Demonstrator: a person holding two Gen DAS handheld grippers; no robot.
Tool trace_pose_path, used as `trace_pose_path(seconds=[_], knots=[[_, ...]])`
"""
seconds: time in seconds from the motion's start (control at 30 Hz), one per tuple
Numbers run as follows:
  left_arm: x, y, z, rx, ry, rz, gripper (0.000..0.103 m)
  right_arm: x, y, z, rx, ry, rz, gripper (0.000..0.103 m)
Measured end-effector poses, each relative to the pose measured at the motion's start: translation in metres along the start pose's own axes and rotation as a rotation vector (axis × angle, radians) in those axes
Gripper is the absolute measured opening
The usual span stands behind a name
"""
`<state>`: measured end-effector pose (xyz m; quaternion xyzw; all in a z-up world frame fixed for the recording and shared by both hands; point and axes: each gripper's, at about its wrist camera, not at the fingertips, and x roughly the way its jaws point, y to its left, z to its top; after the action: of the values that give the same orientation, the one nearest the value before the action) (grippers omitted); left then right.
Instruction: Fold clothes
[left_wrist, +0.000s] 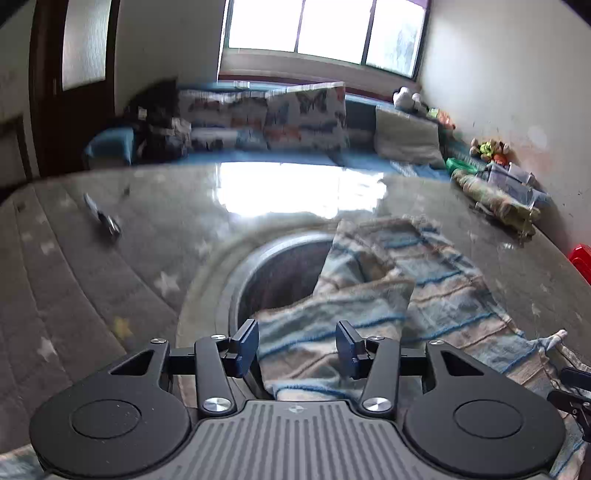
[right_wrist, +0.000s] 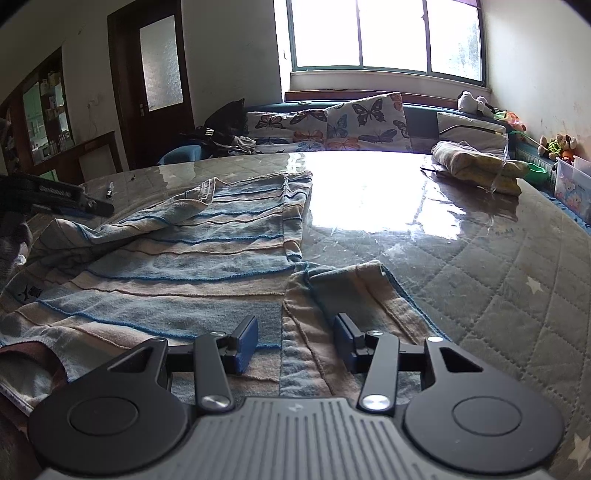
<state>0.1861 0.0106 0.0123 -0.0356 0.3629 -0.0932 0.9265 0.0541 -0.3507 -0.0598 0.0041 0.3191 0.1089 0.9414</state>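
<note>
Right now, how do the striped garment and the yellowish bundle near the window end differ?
The striped garment lies spread out and rumpled, blue and beige; the yellowish bundle is rolled compact, without visible stripes. The garment reaches the near table edge; the bundle sits at the far right. Both rest on the glossy table.

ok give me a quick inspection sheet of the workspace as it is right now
surface: glossy table under a clear cover, quilted star-print cloth beneath, strong window glare
job's things: striped garment spread out in the right wrist view, one sleeve folded over the body; it looks rumpled in the blurred left wrist view
clutter: rolled bundle at the far right, small dark pen-like item at the far left
grippers: left gripper open over the garment, nothing pinched; right gripper open over the near sleeve, fingers not pressing cloth
cables: nothing seen
surroundings: window, bench with butterfly cushions, soft toys, dark door
</note>
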Motion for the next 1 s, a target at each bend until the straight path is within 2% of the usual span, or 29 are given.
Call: trace_pose_path(seconds=[0.1,0.27,0.3,0.33,0.37,0.4,0.47,0.57,0.7,0.83,1.0], knots=[[0.011,0.003,-0.003,-0.019,0.025,0.023,0.050,0.000,0.000,0.000,0.002,0.000,0.000,0.047],[0.015,0.008,-0.003,-0.055,0.050,-0.003,0.048,0.000,0.001,0.000,-0.001,0.000,0.002,0.048],[0.015,0.008,-0.003,-0.059,0.050,-0.011,0.045,0.000,0.001,0.000,-0.002,0.000,0.001,0.049],[0.015,0.008,-0.002,-0.059,0.043,-0.016,0.031,0.000,0.001,0.000,-0.003,0.000,0.001,0.049],[0.014,0.009,-0.001,-0.058,0.036,-0.022,0.024,0.000,0.002,0.000,-0.003,0.000,0.001,0.049],[0.013,0.010,-0.001,-0.058,0.029,-0.027,0.022,0.000,0.002,0.000,-0.003,0.000,0.002,0.049],[0.010,0.010,0.000,-0.047,0.012,-0.030,0.009,0.000,0.001,0.000,-0.002,0.000,0.002,0.049],[0.005,0.013,0.005,-0.038,-0.023,0.000,0.006,0.000,0.001,0.000,-0.002,0.000,0.002,0.049],[-0.005,0.024,0.022,0.004,-0.121,0.125,0.006,0.000,0.000,0.000,-0.002,0.001,0.002,0.049],[-0.005,0.041,0.040,0.061,-0.193,0.282,0.006,0.000,0.001,0.000,-0.005,0.002,-0.001,0.049],[0.014,0.064,0.040,0.086,-0.185,0.410,0.005,0.000,0.003,-0.001,-0.006,0.002,0.005,0.054]])
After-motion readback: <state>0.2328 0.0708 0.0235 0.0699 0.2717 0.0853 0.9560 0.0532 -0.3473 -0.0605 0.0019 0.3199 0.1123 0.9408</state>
